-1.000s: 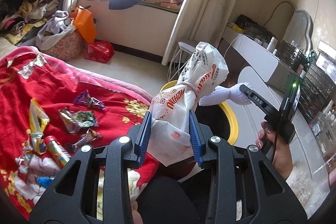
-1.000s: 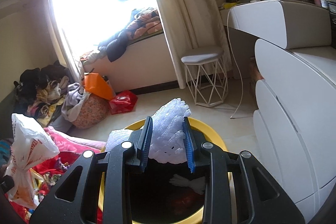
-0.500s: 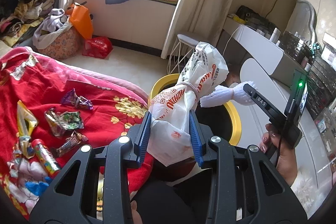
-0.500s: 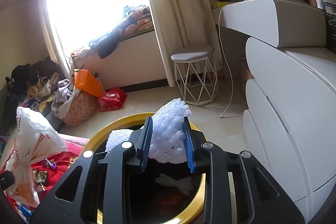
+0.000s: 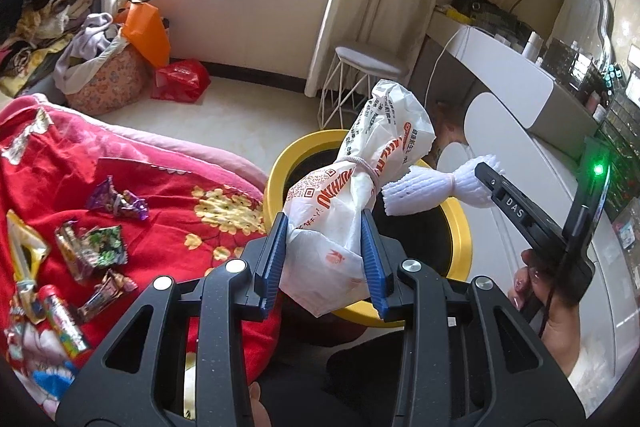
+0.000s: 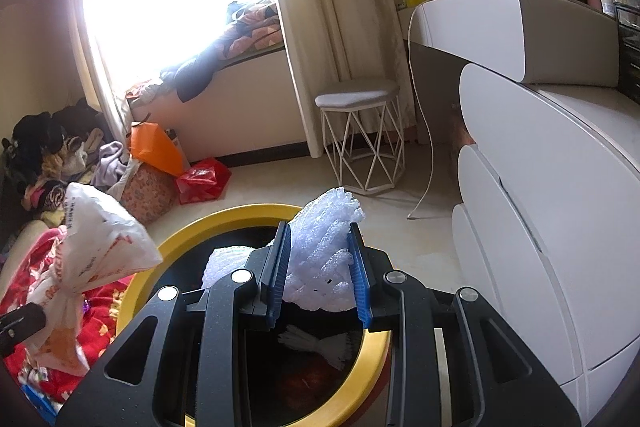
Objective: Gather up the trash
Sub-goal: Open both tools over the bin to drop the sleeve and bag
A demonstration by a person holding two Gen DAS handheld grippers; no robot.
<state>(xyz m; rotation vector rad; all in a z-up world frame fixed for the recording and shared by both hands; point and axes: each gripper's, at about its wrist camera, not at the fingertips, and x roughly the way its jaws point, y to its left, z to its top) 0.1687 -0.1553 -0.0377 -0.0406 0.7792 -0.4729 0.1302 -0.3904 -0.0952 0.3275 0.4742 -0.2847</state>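
My left gripper [image 5: 325, 259] is shut on a white plastic bag with orange print [image 5: 352, 203], tied at its neck, held near the left rim of a yellow-rimmed trash bin [image 5: 464, 247]. The bag also shows in the right wrist view [image 6: 92, 251]. My right gripper [image 6: 318, 273] is shut on a white foam net [image 6: 320, 259] and holds it over the bin's opening [image 6: 188, 239]; the net also shows in the left wrist view [image 5: 424, 189]. White trash [image 6: 320, 343] lies inside the bin. Several candy wrappers [image 5: 94, 247] lie on the red blanket [image 5: 168, 195].
A white wire stool [image 6: 360, 143] stands beyond the bin. A white dresser [image 6: 532, 187] is at the right. An orange bag [image 5: 146, 31], a red bag [image 5: 180, 81] and a laundry pile [image 5: 92, 67] sit by the window wall.
Both grippers have moved toward the bin with their loads; the bin looks larger and the foam net is further over its opening. Both grips are unchanged.
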